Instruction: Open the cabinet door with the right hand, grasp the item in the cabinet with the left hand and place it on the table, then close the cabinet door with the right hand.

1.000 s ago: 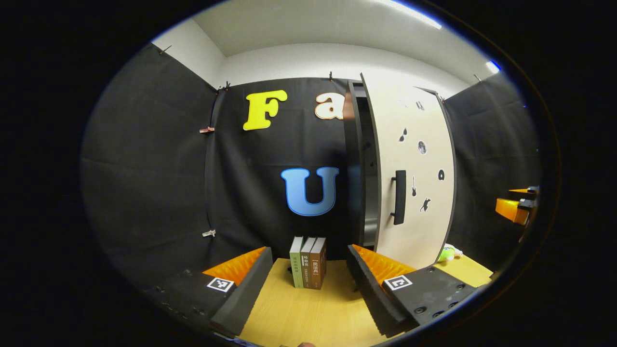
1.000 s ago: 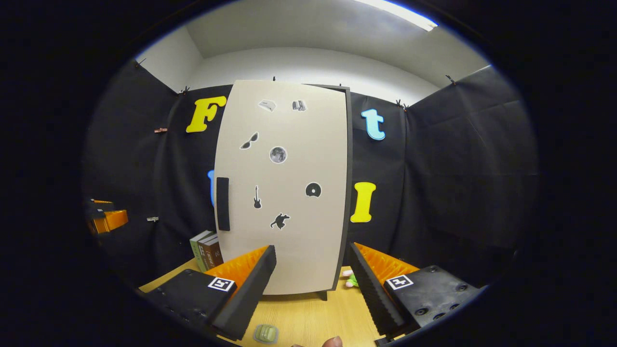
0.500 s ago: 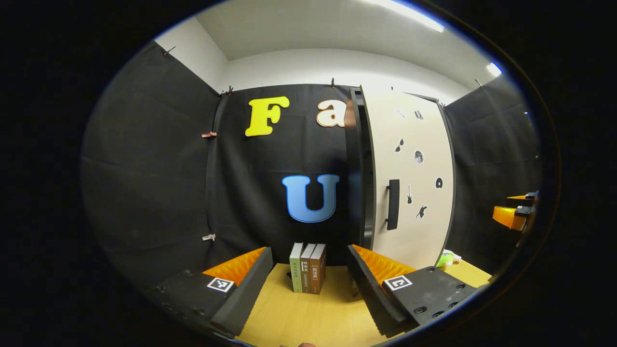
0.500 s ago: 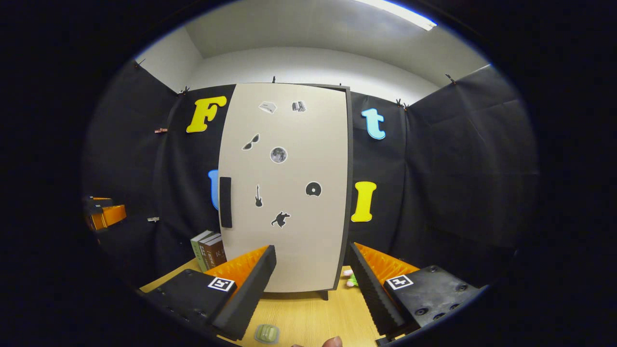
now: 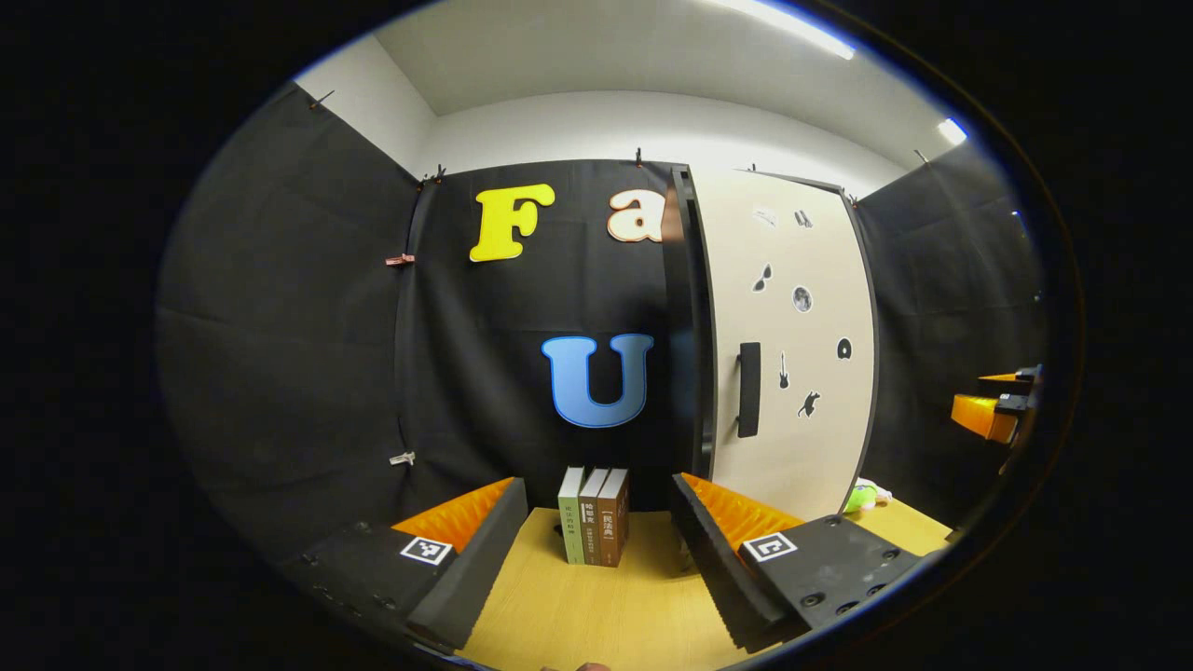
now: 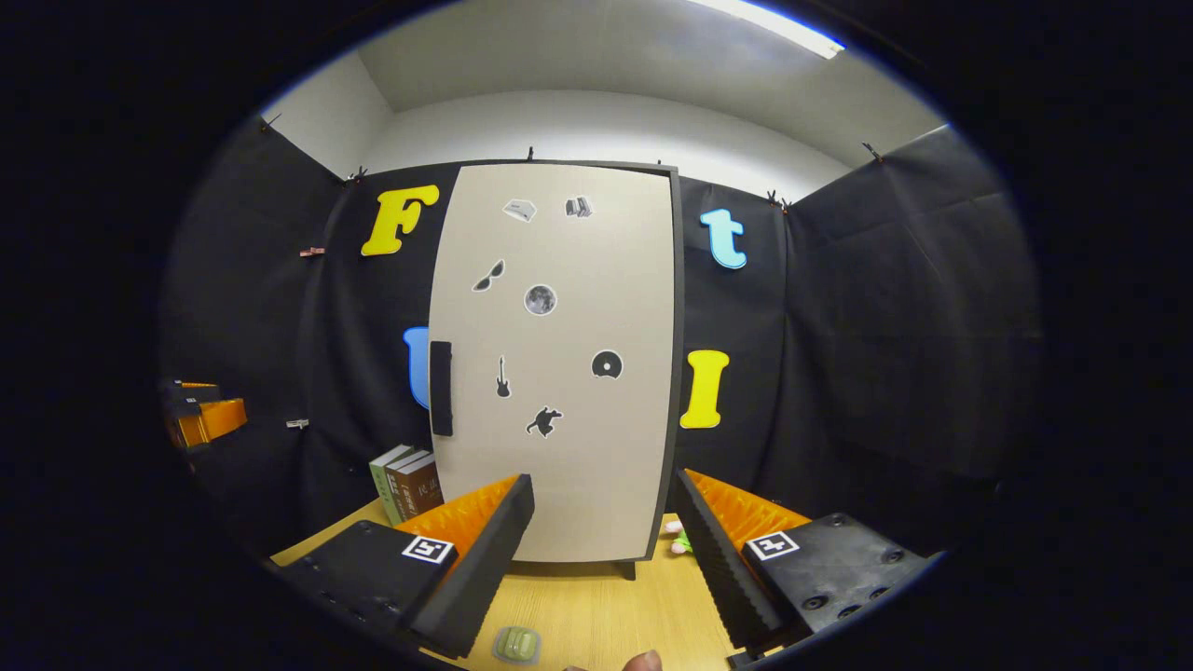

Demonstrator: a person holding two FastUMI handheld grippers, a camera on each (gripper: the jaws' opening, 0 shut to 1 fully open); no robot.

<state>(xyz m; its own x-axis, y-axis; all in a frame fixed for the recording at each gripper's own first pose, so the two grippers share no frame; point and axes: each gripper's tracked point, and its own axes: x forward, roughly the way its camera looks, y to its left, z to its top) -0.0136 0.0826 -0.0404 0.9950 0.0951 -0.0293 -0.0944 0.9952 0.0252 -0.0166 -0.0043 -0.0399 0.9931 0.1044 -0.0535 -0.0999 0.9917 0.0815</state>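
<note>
Looking at the cabinet door [image 6: 559, 447] in the middle of the right gripper view: flat on the cabinet front, or very nearly. In the left gripper view [image 5: 792, 447], centre right of the frame, just a thin dark line along its left edge, so closed or almost closed; hard to say which. Dark upright handle [image 6: 441, 388] on the left side of the door, touched by nothing.

At the bottom centre of the right gripper view, a small pale green item [image 6: 515, 644] lying on the wooden table [image 6: 606, 606], well in front of the cabinet. Probably the thing taken out, put near the front edge to leave the door free to swing.

Right gripper [image 6: 601, 559] spread wide, holding nothing, facing the door from a distance; seems finished with the door. Left gripper [image 5: 596, 559] also spread and empty, pointing at three upright books [image 5: 596, 517] on the table, to the left of the cabinet.

Judged from this: last step done or nearly done; perhaps one light push needed on the door.
</note>
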